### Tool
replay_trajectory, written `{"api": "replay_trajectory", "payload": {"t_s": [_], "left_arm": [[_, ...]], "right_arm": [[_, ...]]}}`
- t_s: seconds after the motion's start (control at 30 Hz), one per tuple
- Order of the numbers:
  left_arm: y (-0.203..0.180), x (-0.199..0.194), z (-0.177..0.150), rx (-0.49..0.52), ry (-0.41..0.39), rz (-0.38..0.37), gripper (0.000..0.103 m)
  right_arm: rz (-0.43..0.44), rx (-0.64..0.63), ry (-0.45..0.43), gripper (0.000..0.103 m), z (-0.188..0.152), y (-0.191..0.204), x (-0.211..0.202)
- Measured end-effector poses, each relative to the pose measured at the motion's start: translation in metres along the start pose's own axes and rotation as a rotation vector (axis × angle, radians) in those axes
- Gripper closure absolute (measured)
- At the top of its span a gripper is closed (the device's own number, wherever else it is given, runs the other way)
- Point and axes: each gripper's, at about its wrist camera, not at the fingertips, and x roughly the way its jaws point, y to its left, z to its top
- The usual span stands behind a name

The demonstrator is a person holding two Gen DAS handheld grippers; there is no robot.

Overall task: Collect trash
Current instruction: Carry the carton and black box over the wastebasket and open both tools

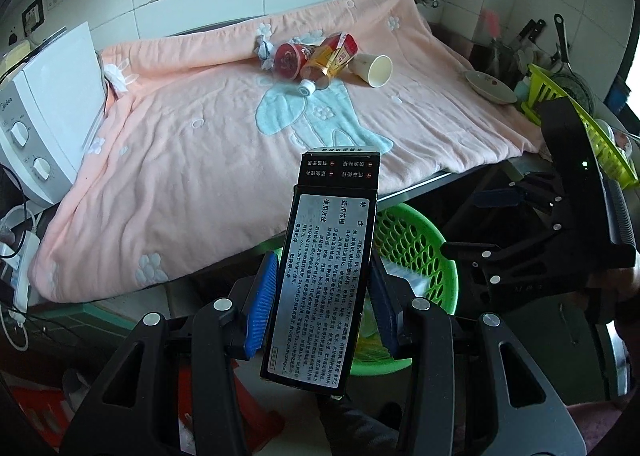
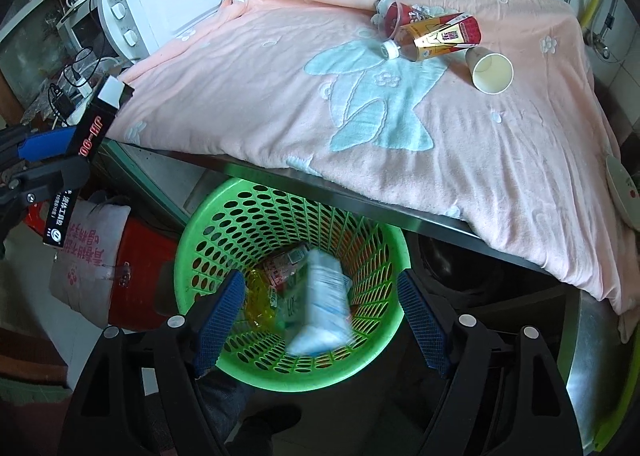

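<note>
My left gripper [image 1: 320,296] is shut on a black carton [image 1: 326,272] with a silver printed label, held upright off the table's front edge; the carton also shows in the right wrist view [image 2: 90,136]. My right gripper [image 2: 320,320] is open above the green perforated basket [image 2: 224,232], with a blurred white-and-blue packet [image 2: 324,304] between its jaws and apart from both pads. On the pink towel [image 1: 200,144] lie a tea bottle [image 1: 326,62], a red plastic cup [image 1: 290,60] and a white paper cup [image 1: 376,68].
A white microwave [image 1: 44,116] stands at the table's left end. A small dish [image 1: 490,86] and a yellow-green dish rack [image 1: 580,124] are at the right. The basket [image 1: 412,240] holds several wrappers. A red container with a sack [image 2: 108,256] stands on the floor beside it.
</note>
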Motion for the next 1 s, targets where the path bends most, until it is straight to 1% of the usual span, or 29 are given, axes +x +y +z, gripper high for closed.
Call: {"api": "replay_trajectory", "payload": {"t_s": [0.17, 0.3, 0.43, 0.53, 1.0], "left_arm": [[-0.009, 0.004, -0.002, 0.005, 0.007, -0.023, 0.059], [-0.017, 0.010, -0.003, 0.012, 0.023, -0.044, 0.059], [-0.024, 0.014, -0.003, 0.023, 0.032, -0.060, 0.059], [-0.029, 0.016, -0.003, 0.025, 0.039, -0.068, 0.059], [-0.047, 0.025, 0.001, 0.034, 0.061, -0.102, 0.058]], "right_arm": [[-0.009, 0.023, -0.018, 0.027, -0.006, -0.005, -0.011], [-0.021, 0.043, -0.039, 0.022, -0.014, -0.009, -0.022], [-0.035, 0.055, -0.047, 0.022, -0.021, -0.011, -0.030], [-0.051, 0.062, -0.052, 0.019, -0.026, -0.014, -0.034], [-0.084, 0.118, -0.076, 0.016, -0.039, -0.028, -0.049]]}}
